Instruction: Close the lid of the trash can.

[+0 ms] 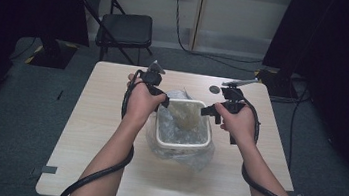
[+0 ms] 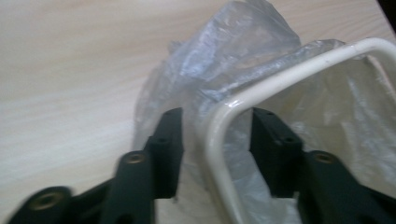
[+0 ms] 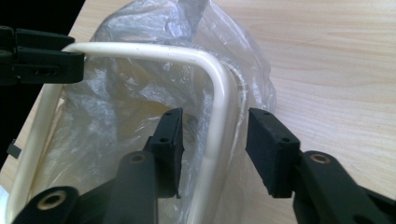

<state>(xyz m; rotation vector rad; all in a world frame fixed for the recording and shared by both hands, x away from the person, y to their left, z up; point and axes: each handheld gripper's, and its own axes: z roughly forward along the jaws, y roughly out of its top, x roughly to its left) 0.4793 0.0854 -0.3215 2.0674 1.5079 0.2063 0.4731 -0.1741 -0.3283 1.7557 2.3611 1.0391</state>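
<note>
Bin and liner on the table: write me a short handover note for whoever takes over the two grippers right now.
Left gripper: jaws open, straddling the white bin's rim at one corner, pads not pressing.
Right gripper: jaws open, straddling the rim at another corner, likewise not gripping.
Things: white bin stands mid-table; the clear plastic bag lines it, its edge folded over the rim and bunched outside the walls.
Done: bag is seated inside and draped over the rim.
Left: probably smooth the bunched plastic at the corners, then withdraw both grippers.

No legible text or labels
</note>
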